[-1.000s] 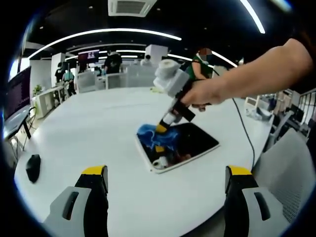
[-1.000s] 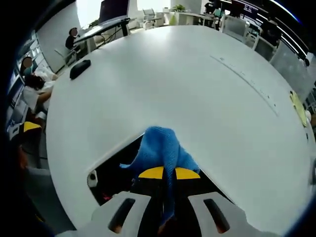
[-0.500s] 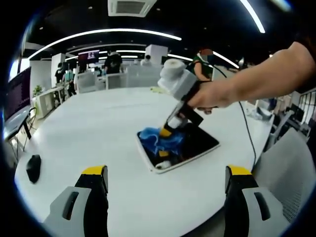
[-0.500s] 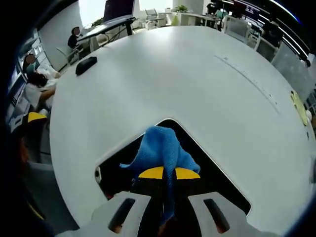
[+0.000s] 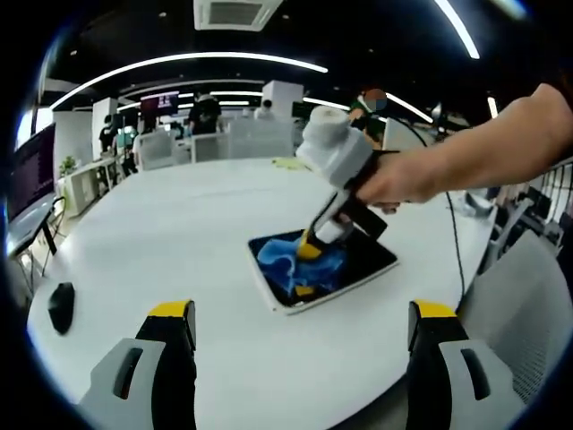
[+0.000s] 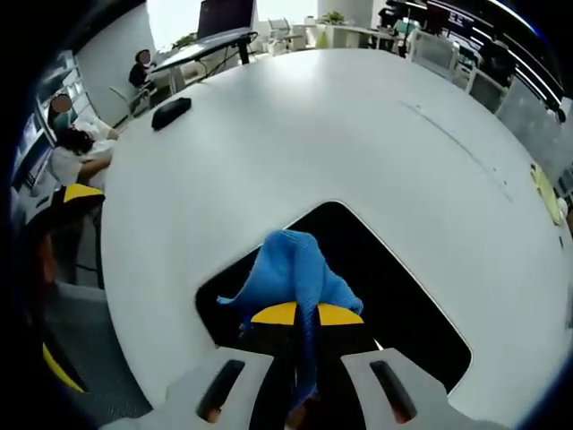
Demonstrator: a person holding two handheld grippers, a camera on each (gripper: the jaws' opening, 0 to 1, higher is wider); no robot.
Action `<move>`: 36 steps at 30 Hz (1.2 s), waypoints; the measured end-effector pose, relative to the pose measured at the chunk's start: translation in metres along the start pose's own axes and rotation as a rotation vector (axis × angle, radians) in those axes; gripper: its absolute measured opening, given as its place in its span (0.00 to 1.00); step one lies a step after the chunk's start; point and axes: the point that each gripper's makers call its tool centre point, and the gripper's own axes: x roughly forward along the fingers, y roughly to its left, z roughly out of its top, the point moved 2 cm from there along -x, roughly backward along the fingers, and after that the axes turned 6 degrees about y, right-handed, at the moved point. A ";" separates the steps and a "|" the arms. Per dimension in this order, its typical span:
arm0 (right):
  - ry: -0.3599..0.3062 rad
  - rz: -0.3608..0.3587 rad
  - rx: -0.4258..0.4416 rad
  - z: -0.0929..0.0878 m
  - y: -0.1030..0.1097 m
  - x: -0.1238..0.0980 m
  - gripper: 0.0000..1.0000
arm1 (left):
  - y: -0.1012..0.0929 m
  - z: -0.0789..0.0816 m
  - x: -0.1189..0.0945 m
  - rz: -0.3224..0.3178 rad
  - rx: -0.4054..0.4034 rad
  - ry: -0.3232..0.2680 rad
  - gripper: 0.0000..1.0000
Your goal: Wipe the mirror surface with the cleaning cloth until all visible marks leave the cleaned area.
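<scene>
The white table (image 5: 179,242) carries the mirror (image 6: 394,269), lying flat under the right gripper (image 6: 307,313). Its jaws pinch the blue cleaning cloth (image 6: 291,269) against the glass, mid-wipe. The left gripper (image 5: 300,309) hangs spread, well short. Next, I'd judge, sweep beyond the fingertips.

Near edge of the mirror (image 6: 407,309) hidden behind the right gripper (image 6: 303,315) and the bunched cleaning cloth (image 6: 291,273), any marks on its dark glass too small to tell, worktop (image 5: 179,242) cut off at the bottom edge, distant people blurred
</scene>
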 end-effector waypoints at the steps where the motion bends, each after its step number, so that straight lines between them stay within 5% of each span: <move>1: -0.002 0.002 0.001 -0.001 0.002 -0.001 0.02 | 0.000 0.000 0.000 0.001 -0.001 -0.002 0.99; 21: -0.013 0.047 0.010 -0.027 0.031 -0.009 0.02 | -0.002 0.002 0.000 -0.003 0.005 -0.005 0.99; 36: -0.016 0.051 0.001 -0.030 0.036 -0.010 0.02 | -0.002 0.001 0.000 -0.006 0.010 -0.003 0.99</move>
